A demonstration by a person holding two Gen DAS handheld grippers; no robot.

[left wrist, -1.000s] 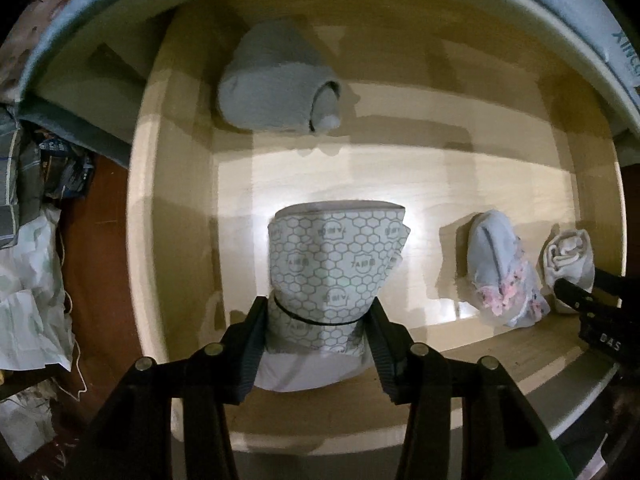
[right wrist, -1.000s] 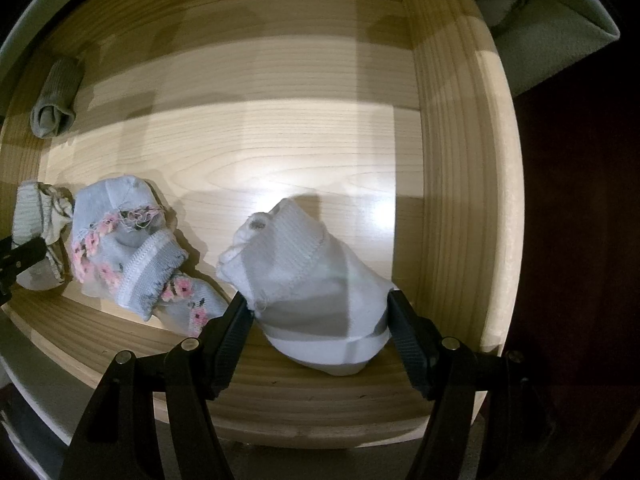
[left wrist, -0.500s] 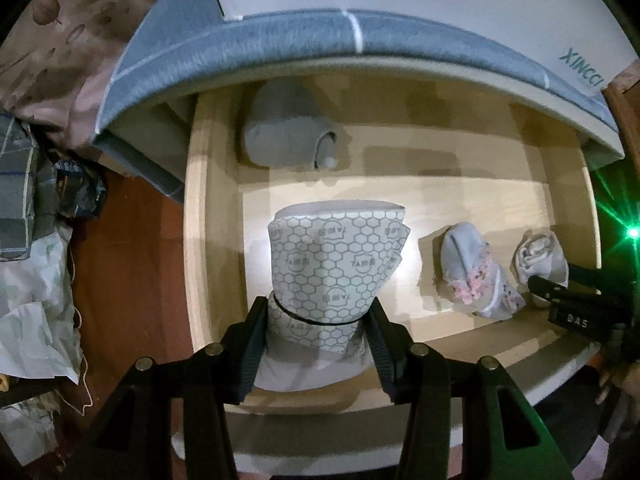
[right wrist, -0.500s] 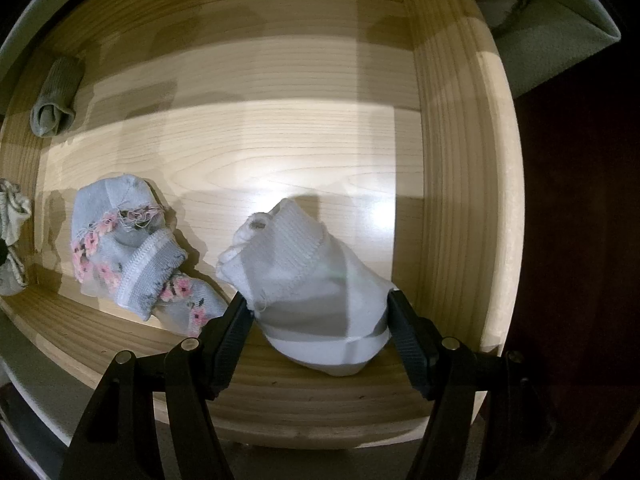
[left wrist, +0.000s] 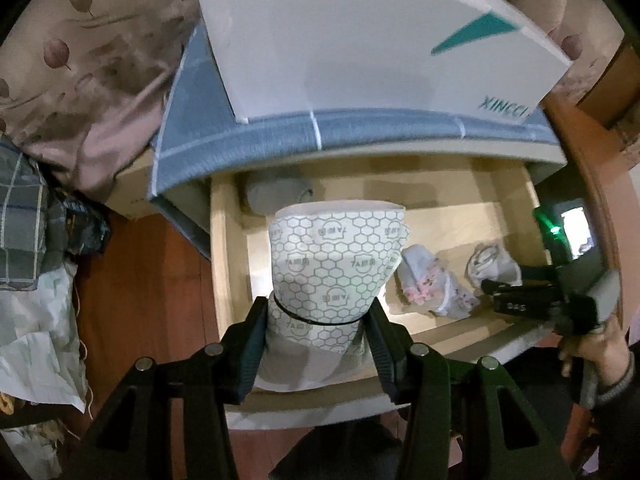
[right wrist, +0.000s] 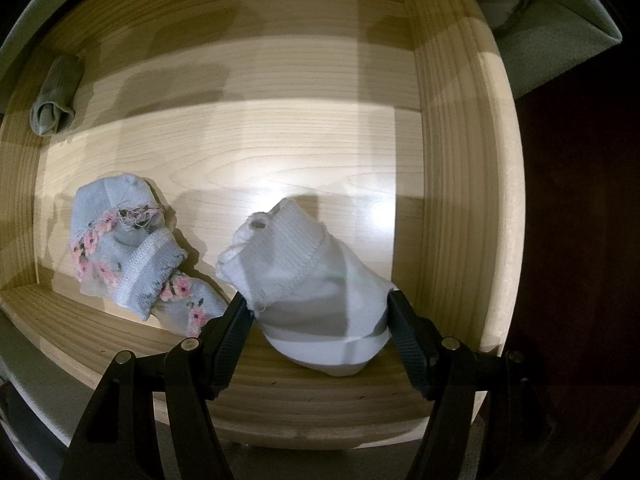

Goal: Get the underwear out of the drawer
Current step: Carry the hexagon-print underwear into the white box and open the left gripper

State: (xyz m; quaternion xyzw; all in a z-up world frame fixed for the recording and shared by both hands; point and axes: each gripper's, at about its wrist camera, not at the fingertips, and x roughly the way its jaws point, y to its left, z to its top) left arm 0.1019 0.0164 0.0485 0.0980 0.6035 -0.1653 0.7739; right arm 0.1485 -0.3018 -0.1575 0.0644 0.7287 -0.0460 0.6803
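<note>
My left gripper (left wrist: 318, 320) is shut on a folded white underwear with a grey hexagon print (left wrist: 336, 260) and holds it lifted above the open wooden drawer (left wrist: 224, 264). My right gripper (right wrist: 318, 320) is closed around a white rolled sock (right wrist: 316, 280) at the drawer's front right corner; the right gripper also shows in the left wrist view (left wrist: 496, 288). A light blue floral sock (right wrist: 128, 252) lies left of the white one. A grey rolled sock (right wrist: 54, 100) sits at the back left.
The drawer's wooden walls (right wrist: 460, 200) enclose the socks. A white box (left wrist: 380, 40) rests on a blue-grey cabinet top (left wrist: 320, 136) above the drawer. Clothes and paper (left wrist: 36, 260) lie on the red-brown floor at left.
My left gripper has risen and pulled back with the hexagon-print underwear, so the drawer looks smaller and the cabinet top appears. The right gripper has stayed on the white sock.
</note>
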